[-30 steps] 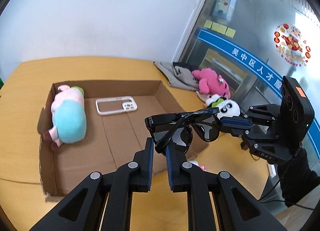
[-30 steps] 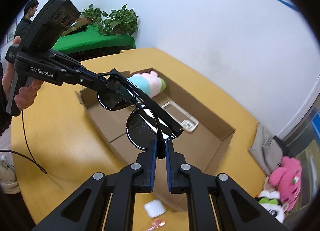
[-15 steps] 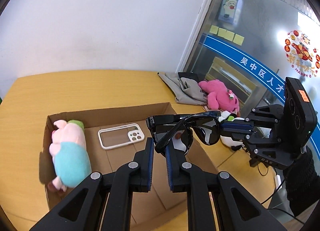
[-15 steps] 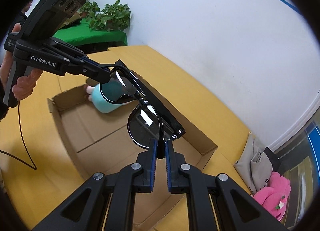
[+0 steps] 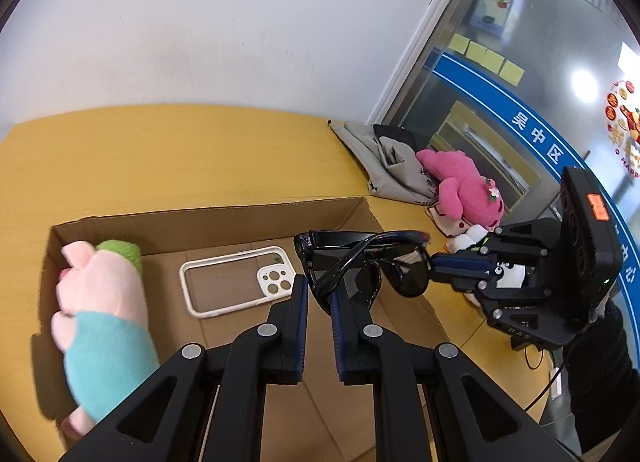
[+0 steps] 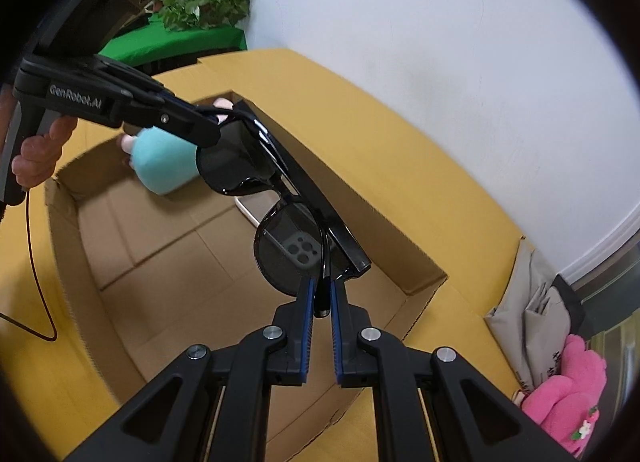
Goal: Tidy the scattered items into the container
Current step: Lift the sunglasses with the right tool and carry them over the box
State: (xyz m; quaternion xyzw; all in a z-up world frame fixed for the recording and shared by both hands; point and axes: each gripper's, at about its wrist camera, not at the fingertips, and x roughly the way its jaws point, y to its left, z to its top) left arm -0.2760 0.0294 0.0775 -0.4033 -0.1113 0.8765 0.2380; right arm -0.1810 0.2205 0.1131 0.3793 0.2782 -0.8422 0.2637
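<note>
Black sunglasses (image 5: pixel 360 262) hang in the air over the open cardboard box (image 5: pixel 224 217), held by both grippers. My left gripper (image 5: pixel 319 294) is shut on one end of the frame. My right gripper (image 6: pixel 320 294) is shut on the other end, on the sunglasses (image 6: pixel 276 213). In the right wrist view the box (image 6: pixel 424 274) lies below. In the box lie a pink and teal plush (image 5: pixel 100 322) and a white phone case (image 5: pixel 236 280). In the left wrist view the right gripper (image 5: pixel 436 266) comes in from the right.
On the yellow table (image 5: pixel 160 157) beyond the box lie grey cloth (image 5: pixel 384 161), a pink plush (image 5: pixel 464 189) and a panda plush (image 5: pixel 508 274). The white wall is behind. Green plants (image 6: pixel 204 5) stand far off on a green-covered table.
Both grippers have carried the sunglasses further over the box and lower towards its inside. Both stay shut on the frame.
</note>
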